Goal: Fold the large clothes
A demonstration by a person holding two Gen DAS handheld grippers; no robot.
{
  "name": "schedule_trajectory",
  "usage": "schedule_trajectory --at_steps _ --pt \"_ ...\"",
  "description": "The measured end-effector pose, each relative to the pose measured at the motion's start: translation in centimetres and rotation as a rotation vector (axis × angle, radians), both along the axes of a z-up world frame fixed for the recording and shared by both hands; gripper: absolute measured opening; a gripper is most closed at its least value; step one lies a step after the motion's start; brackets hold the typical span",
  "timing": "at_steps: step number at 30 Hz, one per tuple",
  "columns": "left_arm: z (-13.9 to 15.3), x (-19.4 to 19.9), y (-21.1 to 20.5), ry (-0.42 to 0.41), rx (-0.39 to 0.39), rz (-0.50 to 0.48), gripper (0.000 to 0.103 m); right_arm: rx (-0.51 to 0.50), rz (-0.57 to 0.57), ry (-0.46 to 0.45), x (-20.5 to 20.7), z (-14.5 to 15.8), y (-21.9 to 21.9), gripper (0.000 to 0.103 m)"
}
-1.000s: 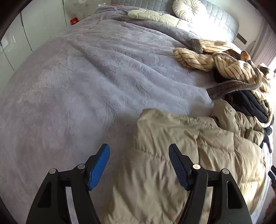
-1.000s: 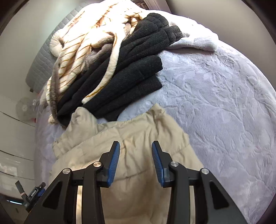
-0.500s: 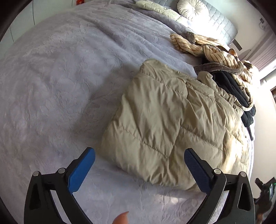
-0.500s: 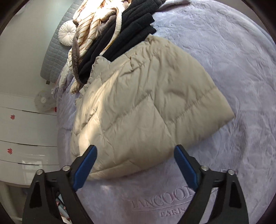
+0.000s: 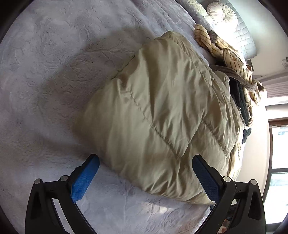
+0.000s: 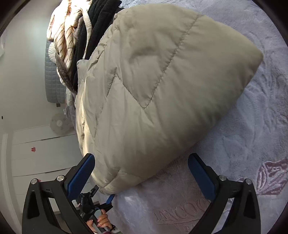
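A beige quilted puffer jacket (image 5: 162,111) lies folded into a thick bundle on a bed covered by a pale lilac embossed blanket (image 5: 45,72). Its long axis runs from the near edge of the bed away toward the headboard (image 5: 243,34); the blunt folded end faces the cameras.

The left hand-held gripper (image 5: 144,178) has its blue-padded jaws spread wide, one on each side of the jacket's near edge, holding nothing. From this view it is hard to tell whether the pads touch the fabric.

The right hand-held gripper (image 6: 140,176) is also spread wide and empty, framing the jacket's near corner (image 6: 115,183) at the side of the bed. Below it, a hand (image 6: 100,221) grips the handle of the other tool.

Behind the jacket lies a heap of clothes: a cream striped garment (image 6: 63,36) and a black fleece one (image 6: 97,21). A round white cushion (image 5: 223,12) rests by the headboard.

Embossed lettering on the blanket (image 6: 180,214) begins "LANCO"; the rest is hidden.
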State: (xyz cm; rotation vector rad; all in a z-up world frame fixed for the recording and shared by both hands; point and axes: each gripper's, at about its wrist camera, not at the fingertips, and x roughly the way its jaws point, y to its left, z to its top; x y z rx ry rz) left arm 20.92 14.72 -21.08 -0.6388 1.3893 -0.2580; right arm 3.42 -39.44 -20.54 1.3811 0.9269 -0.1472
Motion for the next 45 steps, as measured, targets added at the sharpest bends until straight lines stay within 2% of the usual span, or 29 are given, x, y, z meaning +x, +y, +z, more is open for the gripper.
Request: schedule_trajectory --at_steps 6,8,10,11,12,13,14,16,17,22,29,35,38,42,45 --pt "-0.9 2.4 -1.0 -0.028 -0.010 0.057 0.103 0.119 -0.103 -0.083 2.1 -2.2 0.0 0.103" --pt "-1.1 2.9 -1.2 -0.037 -0.001 0.068 0.098 0.137 -0.135 -0.091 2.5 -2.4 -0.1 0.103" --pt "-0.9 3.2 -1.2 -0.052 -0.015 0.056 0.059 0.154 -0.151 -0.087 2.7 -2.4 -0.1 0.101" --pt "-0.8 3.2 -1.2 -0.053 -0.025 0.054 0.053 0.165 -0.153 -0.087 2.8 -2.3 0.0 0.096" --pt "-0.6 3.2 -1.0 -0.061 -0.039 0.052 0.039 0.172 -0.150 -0.076 2.8 -2.4 -0.1 0.087" --pt "-0.3 3.1 -0.9 -0.067 -0.059 0.044 0.027 0.181 -0.141 -0.064 2.9 -2.5 -0.2 0.061" --pt "0.0 2.9 -0.7 -0.072 -0.075 0.035 0.025 0.192 -0.141 -0.070 2.8 -2.5 -0.2 0.047" --pt "1.0 2.4 -0.4 -0.091 -0.094 0.011 0.019 0.207 -0.136 -0.097 2.5 -2.3 -0.2 0.033" --pt "1.6 2.1 -0.3 -0.103 -0.099 -0.003 0.018 0.202 -0.127 -0.109 2.4 -1.9 -0.1 0.029" --pt "4.0 0.4 0.2 -0.133 -0.111 -0.046 0.018 0.182 -0.069 -0.139 2.1 0.0 0.5 0.025" --pt "5.9 -3.0 1.3 -0.113 -0.107 -0.125 0.018 0.191 -0.019 -0.136 0.0 1.5 1.8 0.025" --pt "6.2 -7.5 2.8 -0.063 -0.110 -0.170 0.018 0.228 -0.010 -0.110 -3.9 1.5 3.1 0.025" --pt "5.7 -10.0 3.5 -0.029 -0.103 -0.195 0.018 0.233 -0.017 -0.083 -5.2 0.9 3.1 0.025" --pt "3.3 -11.7 4.0 0.024 -0.056 -0.212 0.018 0.231 -0.039 -0.017 -5.2 -1.2 2.7 0.028" --pt "1.6 -11.7 4.0 0.057 -0.038 -0.218 0.018 0.217 -0.037 0.029 -4.3 -2.2 2.6 0.037"
